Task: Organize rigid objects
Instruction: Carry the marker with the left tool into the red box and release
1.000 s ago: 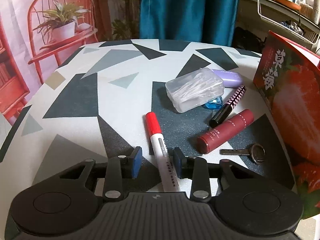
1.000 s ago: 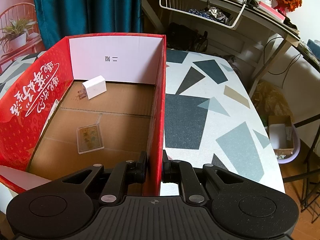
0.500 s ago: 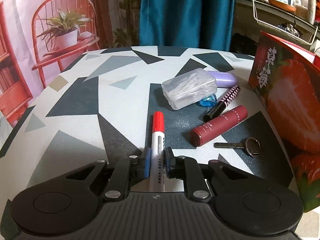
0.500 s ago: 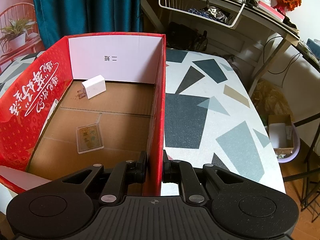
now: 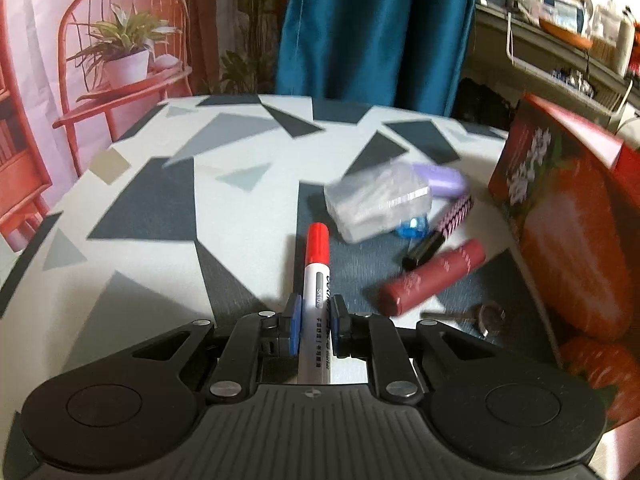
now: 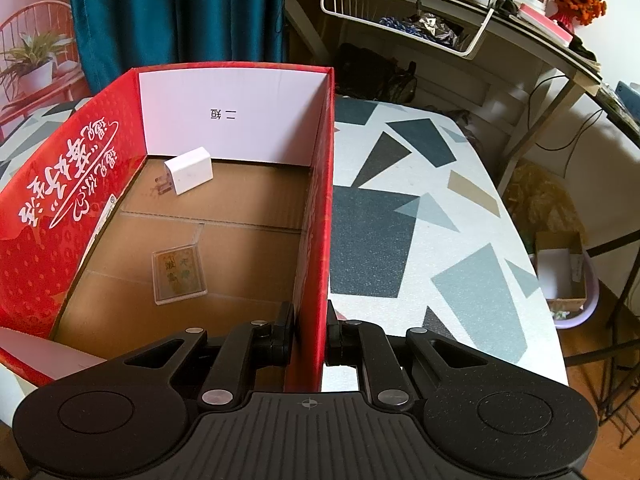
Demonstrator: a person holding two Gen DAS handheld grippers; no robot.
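Right now the left gripper [image 5: 315, 328] is clamped on a red-capped white marker [image 5: 317, 292], the blue pads pressing its barrel from both sides; the marker runs straight ahead between the fingers, its red cap pointing away from the camera and raised above the patterned table [image 5: 160, 248]. Beyond and to the right of the cap lie a clear plastic case [image 5: 378, 206], a lilac case [image 5: 440, 180] behind it, a small blue item [image 5: 412, 226], a pink-striped black tube [image 5: 440, 232], a maroon tube [image 5: 432, 278] and a key [image 5: 476, 316], all blurred. At the far right stands the red strawberry box [image 5: 568, 240].

The right gripper [image 6: 308, 334] is closed on the right-hand wall of that box [image 6: 316, 216], one finger inside and one outside. Inside on the cardboard floor lie a white charger plug [image 6: 188, 170] near the back wall and a clear-cased card [image 6: 178, 274] nearer the gripper.
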